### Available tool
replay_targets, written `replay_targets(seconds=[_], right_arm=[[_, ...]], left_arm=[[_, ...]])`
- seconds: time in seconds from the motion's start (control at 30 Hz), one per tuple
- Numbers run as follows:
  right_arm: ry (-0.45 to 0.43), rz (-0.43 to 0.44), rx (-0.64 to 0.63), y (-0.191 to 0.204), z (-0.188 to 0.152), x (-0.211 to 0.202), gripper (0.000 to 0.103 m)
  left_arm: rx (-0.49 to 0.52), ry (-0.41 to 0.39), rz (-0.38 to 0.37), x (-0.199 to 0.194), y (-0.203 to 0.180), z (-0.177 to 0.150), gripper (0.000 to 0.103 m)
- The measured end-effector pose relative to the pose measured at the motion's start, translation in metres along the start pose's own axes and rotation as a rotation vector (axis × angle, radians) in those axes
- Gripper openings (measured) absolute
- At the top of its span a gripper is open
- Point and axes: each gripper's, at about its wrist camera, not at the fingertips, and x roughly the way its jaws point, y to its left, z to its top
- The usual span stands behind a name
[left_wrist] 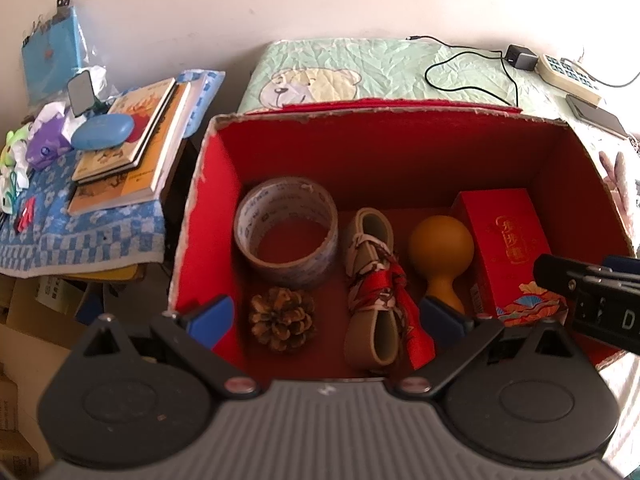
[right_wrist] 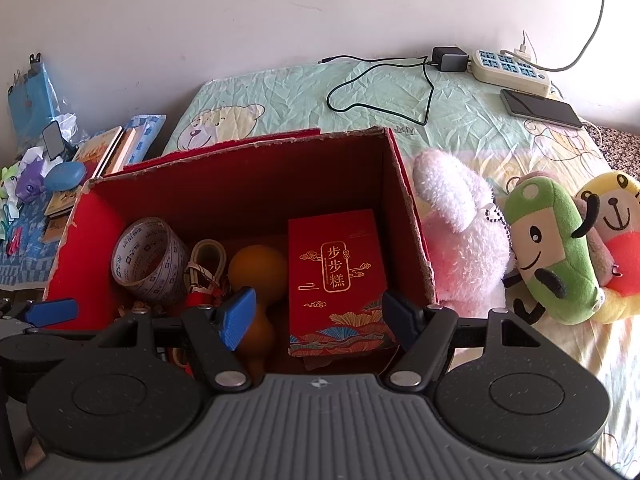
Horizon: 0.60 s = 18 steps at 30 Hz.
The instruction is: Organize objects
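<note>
An open red cardboard box (left_wrist: 208, 208) (right_wrist: 408, 216) stands on the bed. Inside lie a tape roll (left_wrist: 286, 236) (right_wrist: 148, 260), a pine cone (left_wrist: 282, 318), a rolled strap tied with red ribbon (left_wrist: 374, 280) (right_wrist: 206, 264), an orange gourd (left_wrist: 440, 252) (right_wrist: 258, 276) and a red gift carton (left_wrist: 506, 248) (right_wrist: 340, 276). My left gripper (left_wrist: 326, 316) is open and empty, above the box's near side. My right gripper (right_wrist: 320, 316) is open and empty, its fingers on either side of the gift carton's near end, above it.
Plush toys lie right of the box: a pink one (right_wrist: 460, 232), a green one (right_wrist: 552, 248), a yellow one (right_wrist: 616, 240). A power strip (right_wrist: 510, 66), charger cable (right_wrist: 384, 88) and phone (right_wrist: 540, 108) lie at the back. A side table with books (left_wrist: 132, 148) stands left.
</note>
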Motion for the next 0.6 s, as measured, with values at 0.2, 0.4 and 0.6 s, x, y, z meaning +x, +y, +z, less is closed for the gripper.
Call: replay_targets(seconds=[0.2,0.4,0.6], right_arm=[[0.002,-0.002,-0.001,-0.0001,0.0002,-0.0006,0.072],[0.007,-0.005,0.006,-0.0012,0.0005,0.0009,0.072],[0.010,-0.006,-0.002,-0.0001,0.0003,0.0016,0.072]], left_arm=[[-0.007,0.006,-0.004,0.0016,0.0008,0.0006,0.100],[-0.002,0.007,-0.005,0.0023,0.0015,0.0009,0.100],[0.000,0.014,-0.006,0.0050,0.0010,0.0015,0.100]])
